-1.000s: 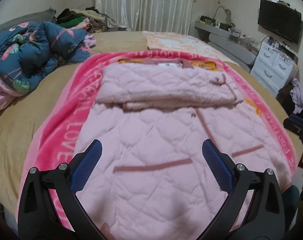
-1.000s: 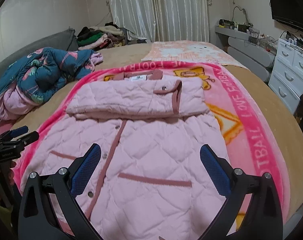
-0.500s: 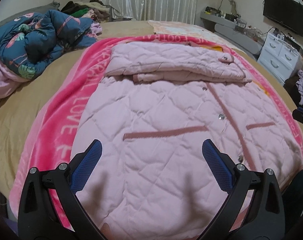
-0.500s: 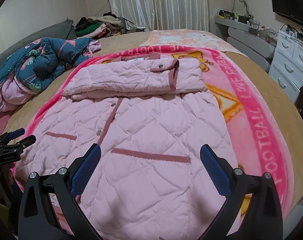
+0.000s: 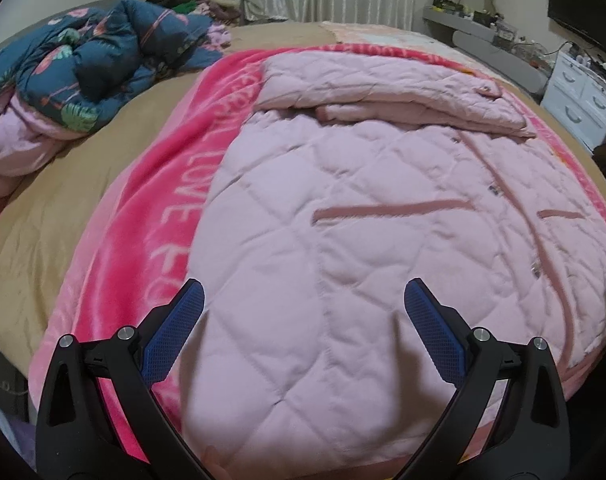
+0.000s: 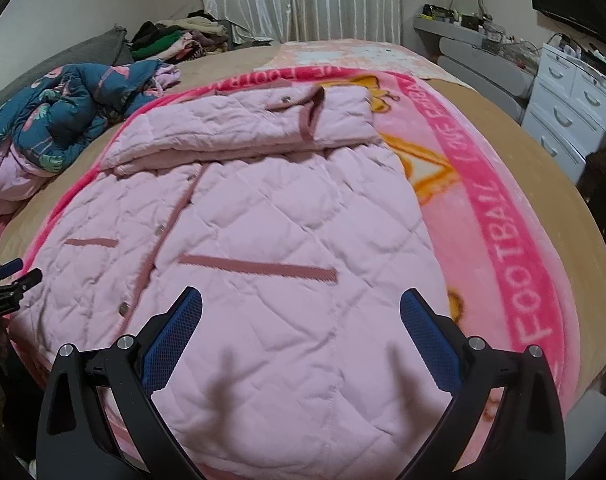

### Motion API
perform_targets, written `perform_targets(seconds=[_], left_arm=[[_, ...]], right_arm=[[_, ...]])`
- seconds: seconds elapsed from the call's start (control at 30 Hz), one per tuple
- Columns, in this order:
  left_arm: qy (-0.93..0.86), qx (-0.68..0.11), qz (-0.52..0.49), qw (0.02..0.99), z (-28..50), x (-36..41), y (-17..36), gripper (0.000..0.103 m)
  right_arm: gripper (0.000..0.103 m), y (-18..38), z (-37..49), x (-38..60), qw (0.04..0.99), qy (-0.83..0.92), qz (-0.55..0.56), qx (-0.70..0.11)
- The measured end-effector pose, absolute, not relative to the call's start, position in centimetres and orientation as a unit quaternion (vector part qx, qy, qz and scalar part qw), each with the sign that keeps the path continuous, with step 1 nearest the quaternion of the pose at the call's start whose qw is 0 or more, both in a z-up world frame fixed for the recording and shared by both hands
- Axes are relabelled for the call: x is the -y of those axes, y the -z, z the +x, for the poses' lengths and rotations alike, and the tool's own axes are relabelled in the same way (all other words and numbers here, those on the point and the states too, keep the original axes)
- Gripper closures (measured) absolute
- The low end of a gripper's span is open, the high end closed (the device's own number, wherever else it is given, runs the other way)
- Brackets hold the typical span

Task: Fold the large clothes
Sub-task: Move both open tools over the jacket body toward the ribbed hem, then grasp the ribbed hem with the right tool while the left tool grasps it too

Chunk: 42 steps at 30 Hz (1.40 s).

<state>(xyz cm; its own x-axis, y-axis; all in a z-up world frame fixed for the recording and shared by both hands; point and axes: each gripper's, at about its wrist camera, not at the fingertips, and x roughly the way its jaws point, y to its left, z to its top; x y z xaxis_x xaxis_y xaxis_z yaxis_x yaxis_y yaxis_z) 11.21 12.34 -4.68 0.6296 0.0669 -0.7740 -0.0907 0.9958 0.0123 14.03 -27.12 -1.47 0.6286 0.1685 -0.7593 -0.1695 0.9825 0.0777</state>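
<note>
Two grippers hang just above the near hem of a pink quilted coat (image 5: 343, 240), each with its blue-padded jaws spread wide and nothing between them: the left gripper (image 5: 303, 308) over the coat's left half, the right gripper (image 6: 301, 306) over the right half, their shadows falling on the fabric below. The hem itself is cut off by the lower edge in both views, so whether the pads touch the cloth cannot be told. The coat lies flat, front up, on a bright pink blanket (image 6: 515, 248) with white lettering, partly covered by the garment. Dark pink pocket trims (image 6: 259, 267) and a snap placket cross its front. Farther up, the sleeves and top part are folded over into a thick band (image 6: 239, 128); the collar is barely visible. Beyond, on the tan bedspread (image 5: 55, 216), sits a crumpled blue floral quilt (image 5: 87, 60). White drawers (image 6: 567, 116) stand at the right, blurred.
</note>
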Motion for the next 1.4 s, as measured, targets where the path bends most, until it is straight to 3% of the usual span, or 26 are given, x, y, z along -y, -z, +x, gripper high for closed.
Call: perform_targets(seconds=[0.4, 1.4], left_arm=[[-0.042, -0.467, -0.039, 0.882, 10.2, -13.9, 7.6, 0.009], [-0.011, -0.461, -0.072, 0.885, 6.6, -14.6, 8.0, 0.009]], right_arm=[[0.004, 3.7, 13.1, 29.6, 0.888, -0.072, 0.003, -0.454], [0.004, 8.2, 9.1, 33.8, 0.838, -0.085, 0.058, -0.536]])
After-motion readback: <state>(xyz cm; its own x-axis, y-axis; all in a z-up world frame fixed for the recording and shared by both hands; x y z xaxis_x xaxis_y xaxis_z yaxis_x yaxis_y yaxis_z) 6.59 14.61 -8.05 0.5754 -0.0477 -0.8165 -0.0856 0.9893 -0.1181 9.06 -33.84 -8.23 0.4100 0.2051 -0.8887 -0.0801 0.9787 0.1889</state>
